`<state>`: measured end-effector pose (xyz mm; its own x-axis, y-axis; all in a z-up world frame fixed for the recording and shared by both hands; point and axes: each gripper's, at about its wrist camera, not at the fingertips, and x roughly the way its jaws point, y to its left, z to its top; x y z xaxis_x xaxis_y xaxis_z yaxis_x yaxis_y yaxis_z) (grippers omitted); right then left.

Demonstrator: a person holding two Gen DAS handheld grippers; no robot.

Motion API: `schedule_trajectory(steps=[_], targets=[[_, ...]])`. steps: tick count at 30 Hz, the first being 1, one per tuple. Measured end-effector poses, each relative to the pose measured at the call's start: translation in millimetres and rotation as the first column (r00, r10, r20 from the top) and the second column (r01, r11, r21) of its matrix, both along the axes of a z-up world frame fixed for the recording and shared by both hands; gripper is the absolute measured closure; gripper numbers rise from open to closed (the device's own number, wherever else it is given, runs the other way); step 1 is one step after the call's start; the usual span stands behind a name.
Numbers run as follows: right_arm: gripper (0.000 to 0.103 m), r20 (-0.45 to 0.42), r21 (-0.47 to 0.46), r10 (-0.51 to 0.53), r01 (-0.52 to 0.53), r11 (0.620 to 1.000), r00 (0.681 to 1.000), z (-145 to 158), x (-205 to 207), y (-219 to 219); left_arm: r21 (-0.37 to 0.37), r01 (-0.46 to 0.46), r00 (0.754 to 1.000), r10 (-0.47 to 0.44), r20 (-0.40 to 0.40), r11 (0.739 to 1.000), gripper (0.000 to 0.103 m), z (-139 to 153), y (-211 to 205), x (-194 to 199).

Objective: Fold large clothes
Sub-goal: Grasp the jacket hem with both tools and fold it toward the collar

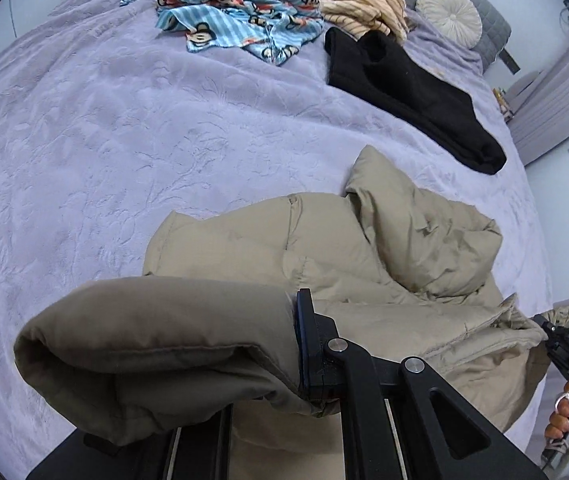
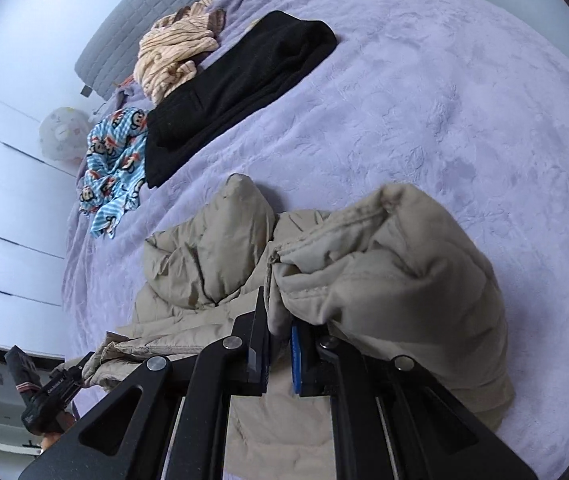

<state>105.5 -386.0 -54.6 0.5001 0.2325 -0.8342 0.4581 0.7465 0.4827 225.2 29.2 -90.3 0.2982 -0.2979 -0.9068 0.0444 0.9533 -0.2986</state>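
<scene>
While the beige padded jacket (image 1: 364,248) lies bunched on the near part of the lilac bed (image 1: 124,140), both pairs of tongs have hold of it. The left tongs (image 1: 304,360) are clamped together on a thick rolled fold at one end of the jacket; only one finger shows past the cloth, the rest being buried under it. The right tongs (image 2: 276,356) are pinched on a stitched edge at the jacket's other end, the blue pad on one finger pressed against the fabric. Holding two separated ends at once looks meant to let the person lift and spread the jacket flat, or carry one side over the other, so the fold seems barely begun: the middle is still puffed and creased.

Beyond the jacket, toward the headboard, lie three more garments: one black garment (image 1: 412,96) that is already laid in a long flat fold, one blue monkey-print piece (image 1: 236,12) in a heap, and one cream striped piece (image 1: 364,0) crumpled just beside the black one. One round white cushion (image 1: 448,14) rests past them against the grey headboard (image 1: 484,4).
</scene>
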Motion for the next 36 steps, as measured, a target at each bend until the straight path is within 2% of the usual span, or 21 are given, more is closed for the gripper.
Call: schedule_trajectory(steps=[4, 7, 9, 10, 11, 12, 14, 16, 17, 18, 20, 21, 22, 24, 27, 29, 32, 34, 36], targets=[[0.094, -0.047, 0.007, -0.029, 0.029, 1.000, 0.998, -33.6, 17.3, -6.3, 0.024, 0.028, 0.999, -0.027, -0.026, 0.999, 0.091, -19.5, -9.3, 15.1], [0.094, -0.063, 0.037, -0.052, 0.054, 0.998, 0.997, -49.0, 21.5, -9.9, 0.022, 0.040, 0.999, -0.040, 0.023, 0.999, 0.088, -7.4, -8.2, 10.2], [0.094, -0.066, 0.058, -0.053, 0.057, 0.997, 0.996, -49.7, 21.6, -12.5, 0.019, 0.064, 0.995, -0.065, 0.076, 0.998, 0.067, 6.5, -5.3, 0.6], [0.093, -0.064, 0.062, -0.045, 0.049, 0.997, 0.997, -47.4, 21.6, -13.3, 0.035, 0.077, 0.991, -0.081, 0.104, 0.996, 0.035, 13.6, -4.7, -5.4], [0.092, -0.056, 0.063, -0.029, 0.032, 0.998, 0.998, -43.6, 21.3, -13.8, 0.067, 0.076, 0.987, -0.084, 0.136, 0.995, 0.008, 22.2, -2.9, -9.9], [0.089, -0.046, 0.060, -0.012, 0.015, 0.998, 0.999, -40.0, 21.1, -13.5, 0.101, 0.071, 0.980, -0.088, 0.179, 0.992, 0.005, 30.5, -1.3, -14.4], [0.077, -0.035, 0.045, 0.024, -0.022, 0.999, 0.999, -31.5, 20.4, -12.1, 0.140, 0.075, 0.972, -0.103, 0.212, 0.987, 0.005, 41.2, 1.0, -17.5], [0.025, -0.022, 0.021, 0.039, -0.038, 0.999, 0.999, -21.7, 17.8, -9.7, 0.113, 0.070, 0.977, -0.091, 0.195, 0.991, 0.005, 43.5, 6.4, -15.0], [0.021, -0.006, 0.011, 0.037, -0.037, 0.999, 0.999, -15.9, 15.4, -8.2, 0.098, 0.066, 0.979, -0.084, 0.188, 0.993, 0.006, 43.3, 7.9, -14.1], [0.021, 0.009, 0.005, 0.037, -0.037, 0.999, 0.999, -10.5, 12.8, -6.1, 0.071, 0.083, 0.979, -0.095, 0.179, 0.994, 0.007, 41.6, 6.4, -13.3], [0.029, 0.029, 0.004, 0.055, -0.055, 0.998, 0.998, -5.6, 8.3, 1.3, 0.021, 0.138, 0.978, -0.140, 0.152, 0.990, 0.031, 34.5, -4.3, -12.3], [0.051, 0.032, 0.000, 0.081, -0.081, 0.997, 0.996, -6.2, 7.5, 9.4, 0.009, 0.164, 0.977, -0.164, 0.134, 0.986, 0.032, 28.7, -14.1, -12.5], [0.070, 0.022, -0.007, 0.119, -0.119, 0.993, 0.993, -9.7, 8.7, 18.0, 0.001, 0.190, 0.974, -0.188, 0.127, 0.982, 0.032, 22.1, -25.5, -13.6], [0.077, -0.001, -0.036, 0.217, -0.217, 0.976, 0.976, -21.0, 14.4, 42.5, 0.003, 0.236, 0.963, -0.234, 0.130, 0.972, 0.037, 7.7, -52.0, -18.0], [0.081, -0.024, -0.075, 0.303, -0.304, 0.950, 0.953, -45.3, 26.4, 70.9, 0.076, 0.251, 0.956, -0.259, 0.135, 0.965, 0.037, -19.5, -91.9, -16.9], [0.081, -0.029, -0.099, 0.299, -0.300, 0.949, 0.954, -60.7, 36.0, 76.4, 0.121, 0.219, 0.961, -0.236, 0.147, 0.968, 0.037, -35.6, -105.8, -8.5], [0.091, -0.034, -0.137, 0.272, -0.274, 0.952, 0.962, -76.4, 52.5, 72.7, 0.113, 0.165, 0.973, -0.181, 0.146, 0.980, 0.037, -49.9, -109.5, 10.0], [0.099, -0.034, -0.120, 0.257, -0.259, 0.958, 0.966, -84.8, 61.7, 64.1, 0.125, 0.164, 0.973, -0.182, 0.145, 0.979, 0.037, -55.9, -113.3, 19.0], [0.103, -0.037, -0.108, 0.245, -0.248, 0.963, 0.969, -92.8, 69.2, 55.5, 0.141, 0.177, 0.971, -0.196, 0.138, 0.974, 0.037, -59.1, -115.9, 25.2]])
